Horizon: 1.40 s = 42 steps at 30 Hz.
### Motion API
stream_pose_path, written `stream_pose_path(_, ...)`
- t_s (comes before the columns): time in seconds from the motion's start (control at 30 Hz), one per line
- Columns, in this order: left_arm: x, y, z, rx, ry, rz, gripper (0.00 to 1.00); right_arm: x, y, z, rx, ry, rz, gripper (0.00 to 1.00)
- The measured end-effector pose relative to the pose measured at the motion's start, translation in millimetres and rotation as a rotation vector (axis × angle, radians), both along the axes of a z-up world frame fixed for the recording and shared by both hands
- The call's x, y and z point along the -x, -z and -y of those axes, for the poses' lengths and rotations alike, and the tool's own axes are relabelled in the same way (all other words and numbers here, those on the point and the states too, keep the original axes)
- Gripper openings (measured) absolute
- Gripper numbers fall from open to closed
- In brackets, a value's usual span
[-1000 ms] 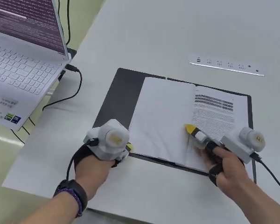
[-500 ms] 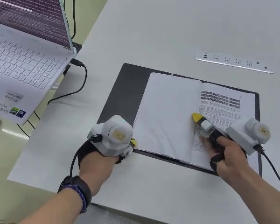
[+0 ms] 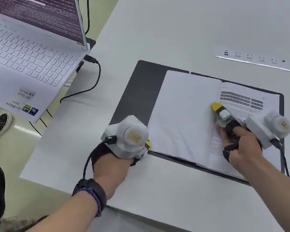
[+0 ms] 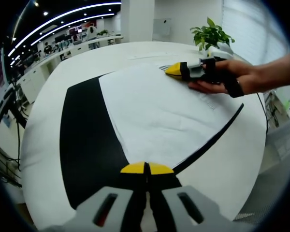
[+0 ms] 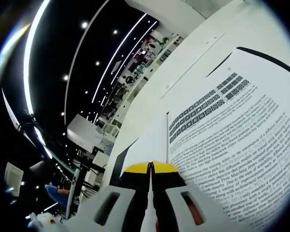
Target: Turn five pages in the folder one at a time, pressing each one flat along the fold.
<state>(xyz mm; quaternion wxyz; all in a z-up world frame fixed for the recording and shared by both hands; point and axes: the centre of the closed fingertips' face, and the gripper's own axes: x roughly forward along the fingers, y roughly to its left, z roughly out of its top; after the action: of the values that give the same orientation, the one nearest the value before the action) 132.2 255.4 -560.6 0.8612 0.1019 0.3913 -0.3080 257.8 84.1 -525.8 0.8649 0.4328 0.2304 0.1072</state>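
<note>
My right gripper (image 3: 216,107), jaws closed, rests on the fold of the folder (image 3: 135,94); left gripper (image 4: 147,168) closed too, at its near edge

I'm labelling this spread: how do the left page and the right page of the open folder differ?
The left page faces up blank, while the right page carries printed text under a row of dark blocks. The left page lies uncovered; the right page has the person's hand and right gripper over it, near the fold. Both are white sheets lying in the black folder.
</note>
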Motion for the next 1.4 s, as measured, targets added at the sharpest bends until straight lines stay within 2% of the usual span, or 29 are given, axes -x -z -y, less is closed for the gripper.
stream_pose_path(0.3, -0.6, -0.2, 0.3, -0.002, -0.001, 0.000, 0.00, -24.7, -4.2, 9.6, -0.043, 0.093, 0.003, 0.00)
stream_pose_path(0.4, -0.9, -0.5, 0.0, 0.016, -0.027, -0.005, 0.00, -32.1, -5.2, 11.5, -0.052, 0.108, 0.009, 0.00)
stream_pose_path(0.53, -0.5, -0.2, 0.4, 0.004, -0.023, 0.003, 0.00, -40.8, -6.6, 16.3, -0.066, 0.138, 0.014, 0.00)
stream_pose_path(0.63, -0.7, -0.9, 0.3, 0.004, -0.018, -0.005, 0.00, -48.5, -6.5, 21.5, -0.080, 0.168, 0.014, 0.00)
stream_pose_path(0.73, -0.4, 0.1, 1.0, -0.013, -0.003, 0.001, 0.00, -64.6, 2.6, 33.3, -0.106, 0.197, 0.009, 0.00)
stream_pose_path(0.8, -0.3, -0.1, 2.0, -0.035, 0.012, 0.006, 0.00, -71.1, 6.6, 37.2, -0.112, 0.201, 0.006, 0.00)
stream_pose_path(0.87, -0.7, 0.4, 1.3, -0.037, -0.003, 0.001, 0.00, -76.0, 11.6, 40.7, -0.116, 0.203, 0.004, 0.00)
stream_pose_path(1.03, -0.7, -0.4, -0.1, -0.017, -0.038, -0.009, 0.00, -76.1, 16.3, 41.3, -0.091, 0.169, 0.019, 0.00)
stream_pose_path(1.17, -0.8, 0.0, 0.5, -0.028, -0.016, -0.016, 0.00, -69.6, 19.8, 38.8, -0.070, 0.135, 0.034, 0.00)
stream_pose_path(1.4, -0.2, -1.0, 0.5, -0.023, -0.030, -0.019, 0.00, -51.3, 24.7, 32.2, -0.057, 0.075, 0.047, 0.00)
